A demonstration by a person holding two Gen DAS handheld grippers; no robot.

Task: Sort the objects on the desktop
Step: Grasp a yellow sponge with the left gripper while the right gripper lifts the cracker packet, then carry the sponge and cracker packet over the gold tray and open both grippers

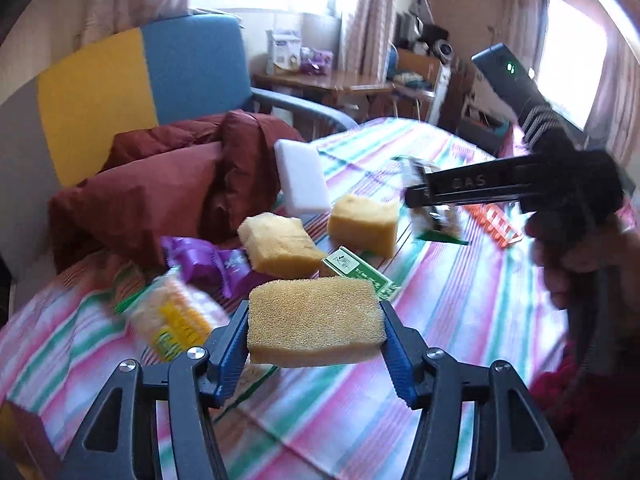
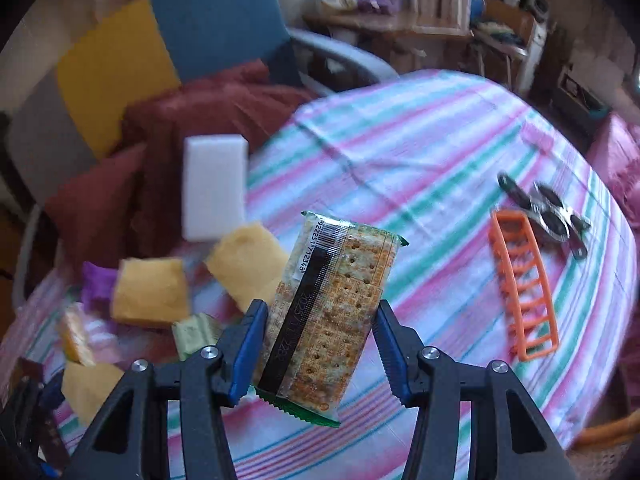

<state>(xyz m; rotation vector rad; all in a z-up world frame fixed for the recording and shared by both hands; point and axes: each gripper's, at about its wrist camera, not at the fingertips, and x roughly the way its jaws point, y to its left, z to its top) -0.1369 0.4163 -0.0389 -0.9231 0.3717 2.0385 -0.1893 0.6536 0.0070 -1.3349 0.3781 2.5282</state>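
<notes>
Two things are off the surface at once. Your left hand-held gripper point(image 1: 316, 344) pinches a yellow sponge point(image 1: 314, 320) by its short ends, lifted clear of the striped cloth point(image 1: 460, 300). Your right hand-held gripper point(image 2: 320, 344) has its blue pads point(image 2: 248, 348) pressed against a cracker packet point(image 2: 336, 316), which stands on end and tilts slightly, held above the cloth.

Just beyond the left gripper's sponge lie a small green box point(image 1: 358, 270) and two more yellow sponges point(image 1: 280, 246), with a white foam block point(image 1: 302, 176) farther ahead near the cloth's edge. To the left of that gripper sit a purple wrapper point(image 1: 208, 262) and a blurred yellow snack pack point(image 1: 176, 316).

Off to the right of your right gripper, well apart from the packet, an orange plastic rack point(image 2: 524, 284) lies flat, and a metal clip point(image 2: 548, 212) rests just beyond it. A dark red cushion point(image 1: 160, 188) rests on the chair behind the surface.
</notes>
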